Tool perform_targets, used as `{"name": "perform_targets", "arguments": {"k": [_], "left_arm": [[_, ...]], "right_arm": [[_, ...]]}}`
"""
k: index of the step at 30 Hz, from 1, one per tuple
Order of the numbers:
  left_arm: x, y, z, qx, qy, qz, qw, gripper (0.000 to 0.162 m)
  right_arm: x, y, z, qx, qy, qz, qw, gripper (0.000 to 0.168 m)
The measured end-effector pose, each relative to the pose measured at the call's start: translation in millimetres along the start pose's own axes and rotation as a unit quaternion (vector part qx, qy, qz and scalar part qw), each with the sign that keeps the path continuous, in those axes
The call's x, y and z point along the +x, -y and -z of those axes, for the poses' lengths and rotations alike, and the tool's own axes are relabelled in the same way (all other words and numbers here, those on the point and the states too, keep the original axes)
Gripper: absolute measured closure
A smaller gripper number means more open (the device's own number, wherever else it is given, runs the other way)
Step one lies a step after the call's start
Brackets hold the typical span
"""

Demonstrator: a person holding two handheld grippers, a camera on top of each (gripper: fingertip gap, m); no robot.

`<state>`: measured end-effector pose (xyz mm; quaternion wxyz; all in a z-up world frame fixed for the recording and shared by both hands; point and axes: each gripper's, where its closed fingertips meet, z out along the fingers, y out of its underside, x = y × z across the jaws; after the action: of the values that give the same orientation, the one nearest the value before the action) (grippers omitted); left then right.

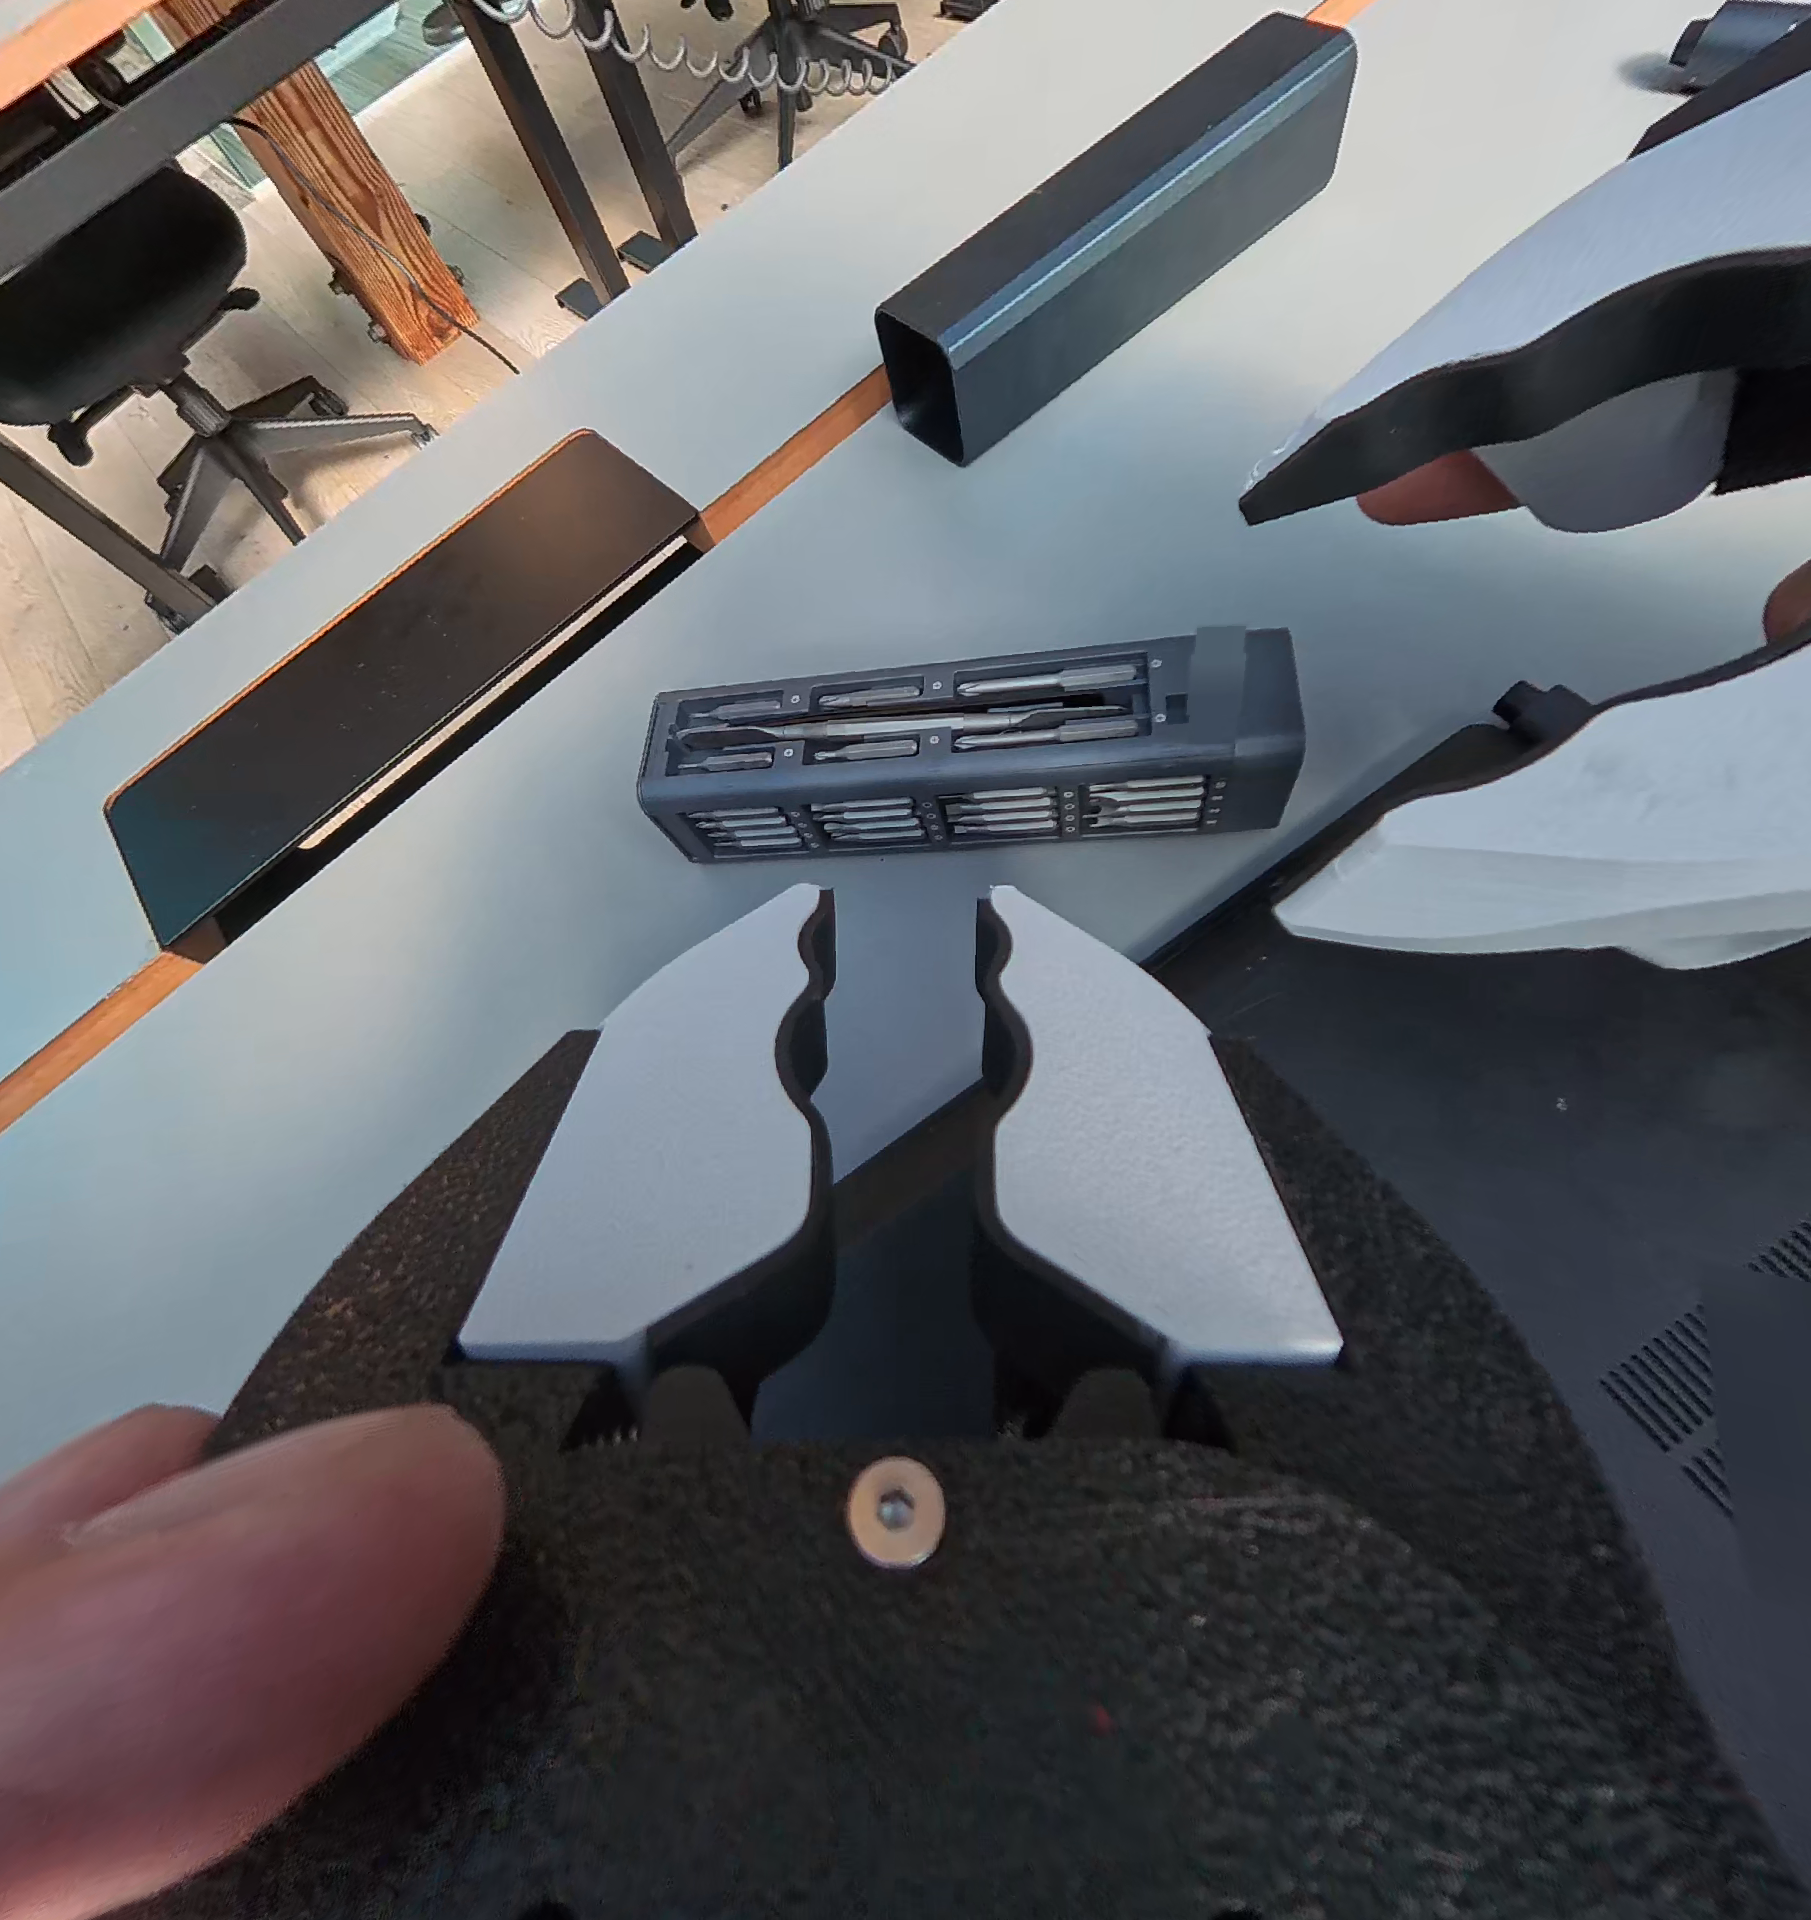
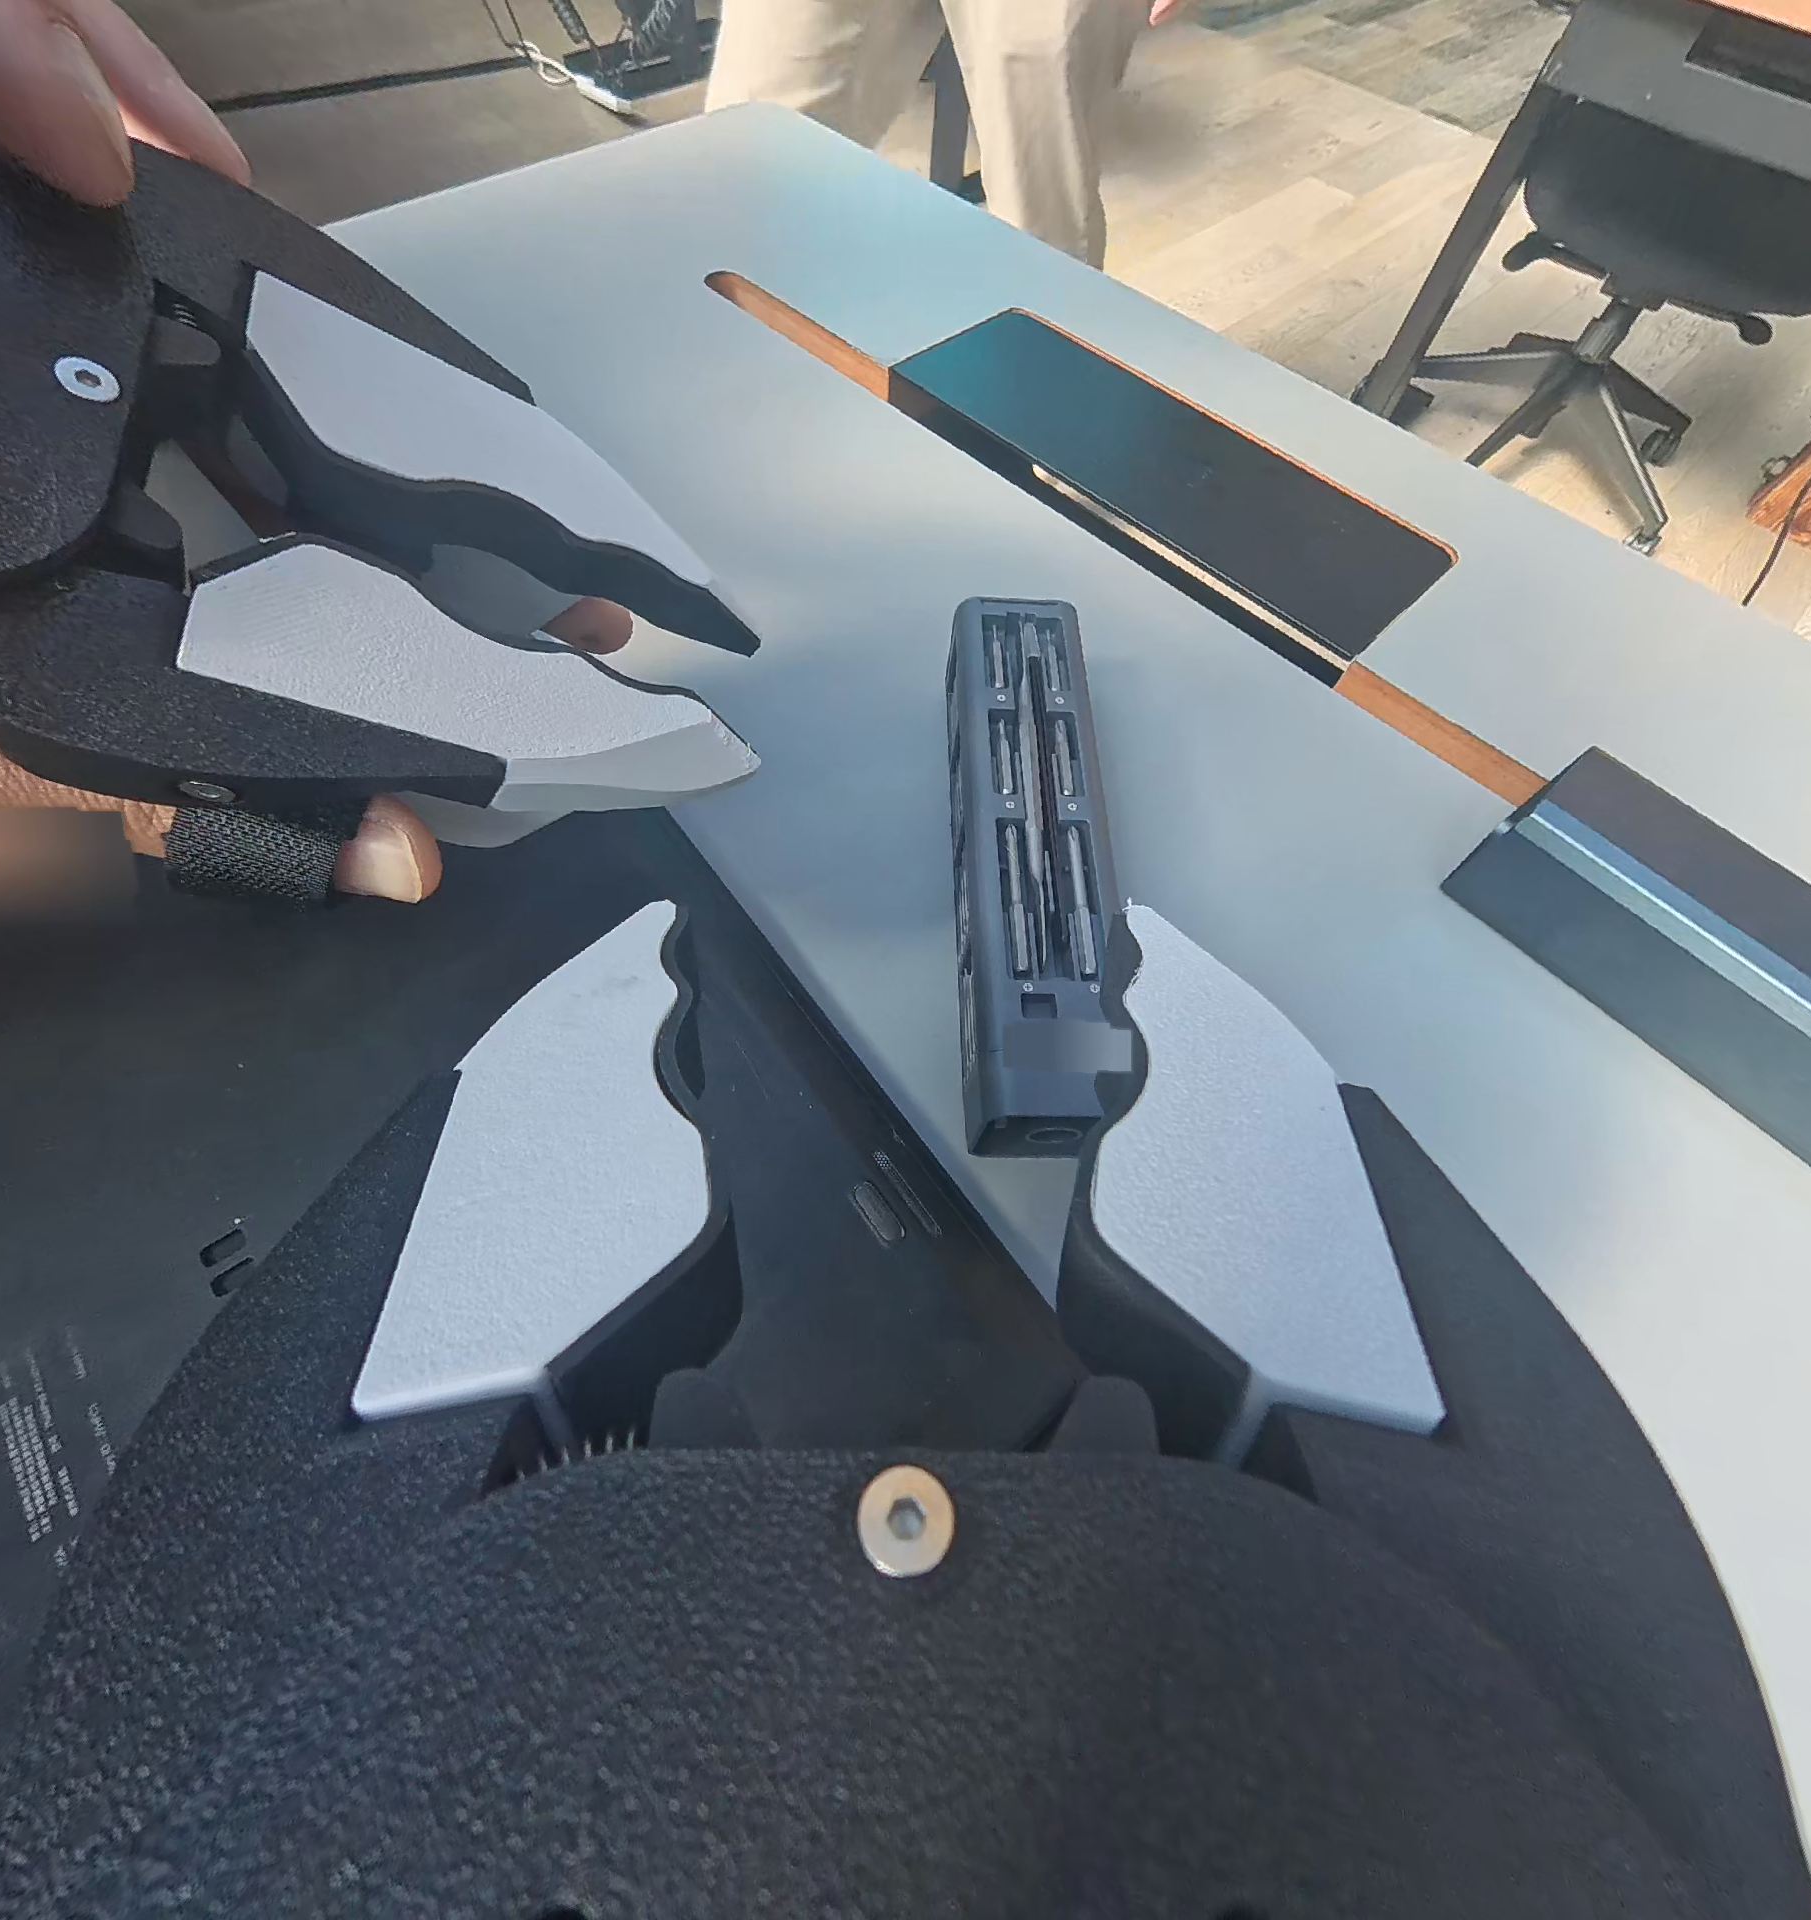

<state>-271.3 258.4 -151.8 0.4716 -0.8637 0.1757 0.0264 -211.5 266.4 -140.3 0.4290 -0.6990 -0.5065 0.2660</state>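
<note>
Bit-set tray (image 1: 968, 746) seen lying flat on the grey table (image 1: 361, 1039), both grippers spread and empty.

Nearest, the left gripper (image 1: 906, 894) is held just short of the tray's long side, fingers parted, nothing between them. The right gripper (image 2: 901, 914) is seen wide apart, one fingertip (image 2: 1135, 935) just beside the tray's capped end, the other over the edge of a dark laptop underside (image 2: 828, 1195); contact with the tray cannot be told. The tray is a dark grey slim block, open-faced: a long silver driver shaft is seated along the centre, short bits are slotted in rows on top and along the side, a solid cap at one end. Farther off, a matching hollow dark sleeve (image 1: 1119, 234) is laid apart from the tray, near the table's cable slot with a black flap (image 1: 392, 675).
</note>
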Motion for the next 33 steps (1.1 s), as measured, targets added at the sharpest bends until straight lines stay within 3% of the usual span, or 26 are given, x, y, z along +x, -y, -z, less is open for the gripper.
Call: {"name": "perform_targets", "arguments": {"k": [17,21,29,33], "left_arm": [[-1,0,-1,-0.002,0.006,-0.004,1.000,0.132],[-1,0,-2,-0.001,0.007,-0.006,1.000,0.129],[-12,-3,4,0.012,0.020,-0.003,1.000,0.146],[-15,-4,9,0.017,0.025,-0.002,1.000,0.162]], "right_arm": [[-2,5,0,0.009,0.004,0.002,1.000,0.093],[6,2,1,-0.004,-0.031,0.014,0.999,0.094],[33,1,6,-0.030,-0.157,0.039,0.986,0.129],[35,4,6,-0.020,-0.174,0.022,0.984,0.159]]}}
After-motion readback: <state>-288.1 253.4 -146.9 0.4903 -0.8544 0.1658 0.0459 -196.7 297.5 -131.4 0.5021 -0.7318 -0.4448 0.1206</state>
